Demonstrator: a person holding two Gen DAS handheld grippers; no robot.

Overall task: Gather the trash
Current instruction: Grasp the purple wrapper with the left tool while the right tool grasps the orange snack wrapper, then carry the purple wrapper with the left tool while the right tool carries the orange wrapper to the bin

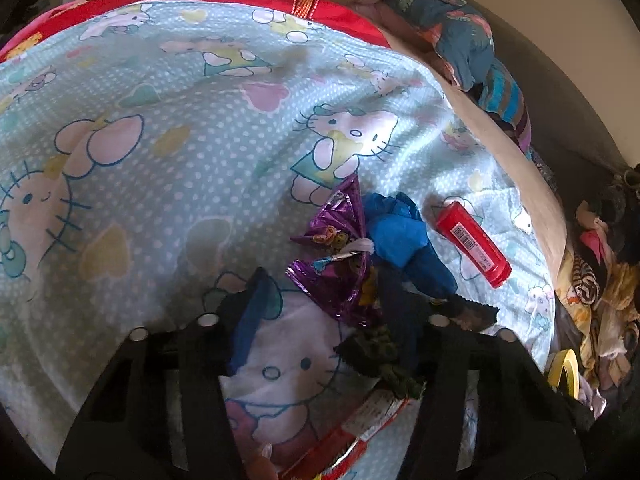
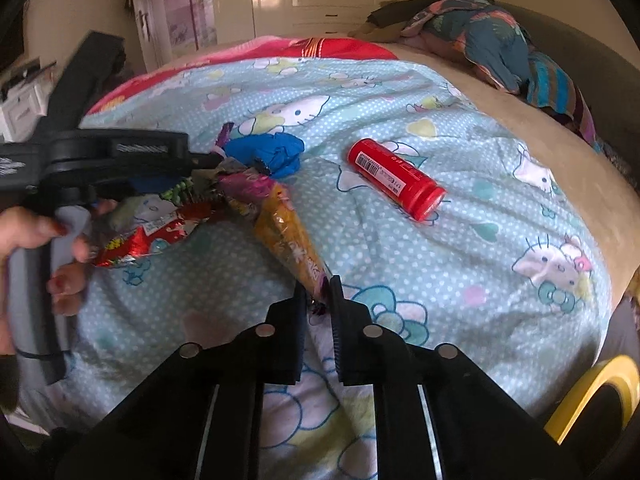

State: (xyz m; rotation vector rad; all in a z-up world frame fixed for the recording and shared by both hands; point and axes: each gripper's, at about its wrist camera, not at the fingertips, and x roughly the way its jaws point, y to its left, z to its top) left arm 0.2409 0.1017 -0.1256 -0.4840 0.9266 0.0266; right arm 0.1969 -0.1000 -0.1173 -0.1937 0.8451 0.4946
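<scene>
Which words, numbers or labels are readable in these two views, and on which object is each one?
None can be read.
Red tube: a barcode and small print, too small.
Orange-purple wrapper: large characters, blurred.
Red wrapper: print, blurred.

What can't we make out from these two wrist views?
- Left wrist: whether the left gripper grips anything; dark blurred wrappers clutter its open fingers.
- Right wrist: purple-and-yellow wrapper tip, hidden between the right gripper fingers.
- Red tube: label print too small.
- Yellow tape roll: cut by the edge.
</scene>
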